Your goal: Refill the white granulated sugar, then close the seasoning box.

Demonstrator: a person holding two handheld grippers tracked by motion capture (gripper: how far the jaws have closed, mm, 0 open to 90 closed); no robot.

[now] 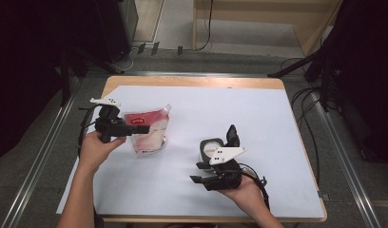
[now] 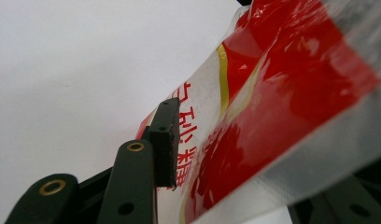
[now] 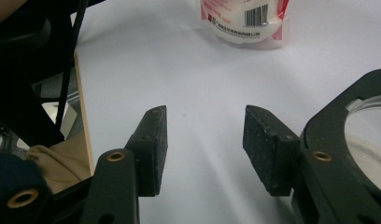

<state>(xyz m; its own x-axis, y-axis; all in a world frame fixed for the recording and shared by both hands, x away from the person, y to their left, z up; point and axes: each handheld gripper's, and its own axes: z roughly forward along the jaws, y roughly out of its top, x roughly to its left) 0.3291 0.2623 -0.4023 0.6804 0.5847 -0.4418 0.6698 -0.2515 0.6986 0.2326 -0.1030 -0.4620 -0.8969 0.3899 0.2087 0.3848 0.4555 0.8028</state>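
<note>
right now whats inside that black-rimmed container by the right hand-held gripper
The black-rimmed container is open-topped. The high view shows a pale interior, and the right gripper view shows a white, grainy-looking fill. Its wall covers how deep that goes. The red and white pouch stands apart from it.

Around the red-and-white pouch point(image 1: 147, 131) the white sheet point(image 1: 192, 190) lies bare behind it, in front and to its right as far as the black-rimmed container point(image 1: 212, 147), while the left gripper point(image 1: 135, 129) blocks its left side.
</note>
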